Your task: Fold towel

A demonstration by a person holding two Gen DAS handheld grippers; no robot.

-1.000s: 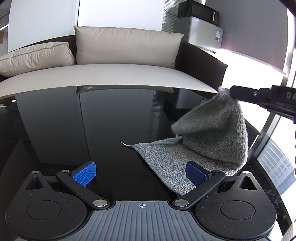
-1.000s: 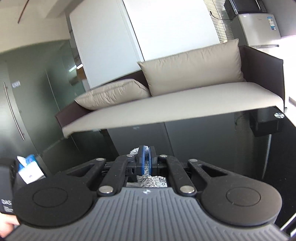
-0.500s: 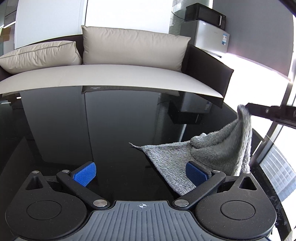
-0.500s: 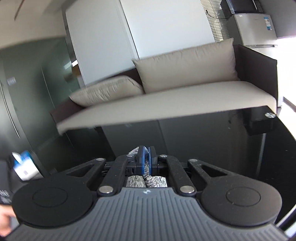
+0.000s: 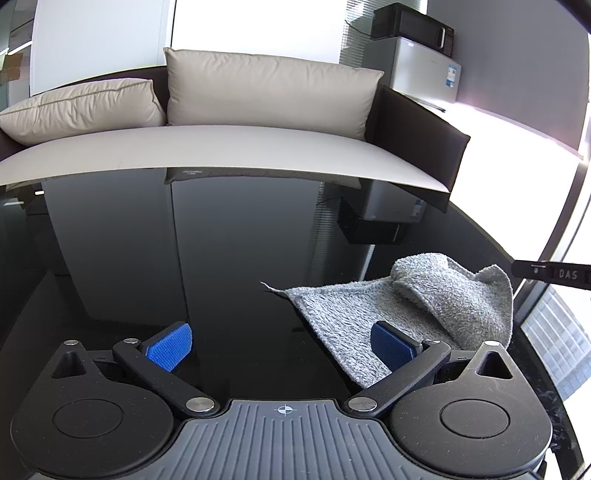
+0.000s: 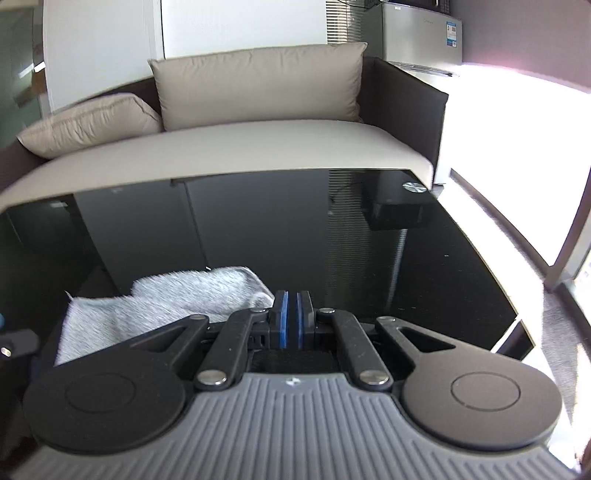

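Note:
A grey fluffy towel (image 5: 373,314) lies crumpled on the black glass table (image 5: 221,258), its right part bunched into a hump. My left gripper (image 5: 280,345) is open and empty, low over the table, its right pad (image 5: 388,347) over the towel's near edge. In the right wrist view the towel (image 6: 166,299) lies to the left of my right gripper (image 6: 291,321), whose blue pads are pressed together. No cloth shows between them. The right gripper's tip (image 5: 546,274) shows in the left wrist view beside the towel's raised right corner.
A beige sofa (image 5: 221,147) with two cushions runs along the table's far edge. A small fridge with a microwave (image 5: 413,22) on it stands at the back right. The table's right edge (image 6: 491,258) borders a bright floor and window.
My right gripper has lowered the towel's lifted corner to the table and swung right. The towel has dropped from a raised tent into a low hump. The left gripper stays open.

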